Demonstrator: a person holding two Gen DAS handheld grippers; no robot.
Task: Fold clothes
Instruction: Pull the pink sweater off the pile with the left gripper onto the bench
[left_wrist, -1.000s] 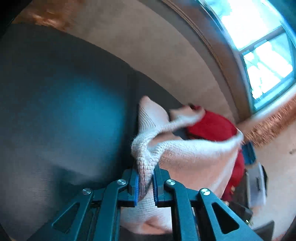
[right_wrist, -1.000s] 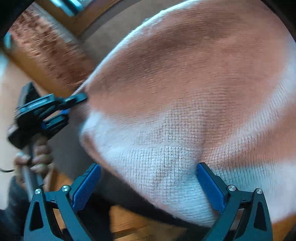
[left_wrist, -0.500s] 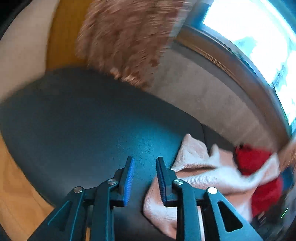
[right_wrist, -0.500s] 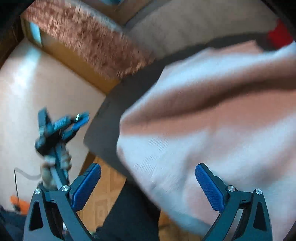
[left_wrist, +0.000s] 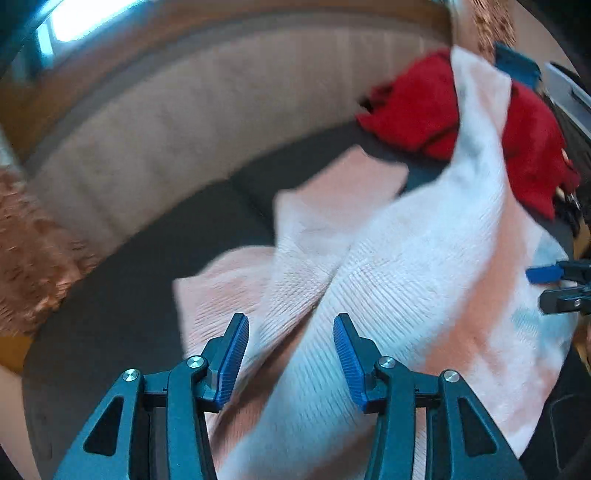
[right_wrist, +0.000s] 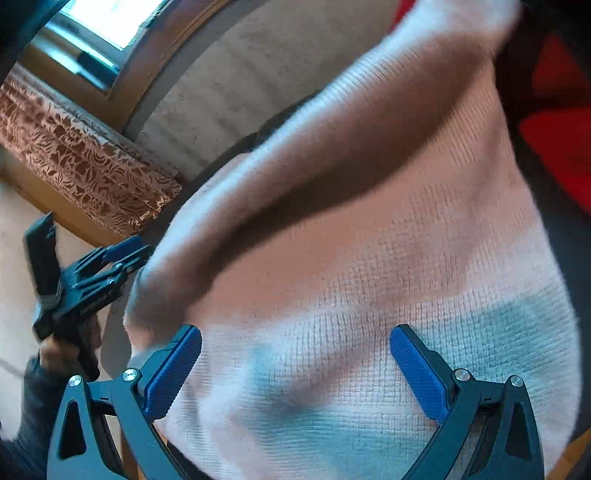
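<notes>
Beyond the fingertips, a red garment (left_wrist: 413, 110) bunched on the dark cushion (left_wrist: 122, 295), beige backrest (left_wrist: 192, 118) behind, patterned curtain (right_wrist: 81, 166) off to the side. Pink-and-white knit sweater (left_wrist: 417, 258) draped across both sets of fingers. Left gripper (left_wrist: 291, 354) angled downward, jaws just been opening, released, knit lying loose between the pads. Right gripper (right_wrist: 295, 369) spread wide, released, sweater bulging between its fingers. No readable writing.
</notes>
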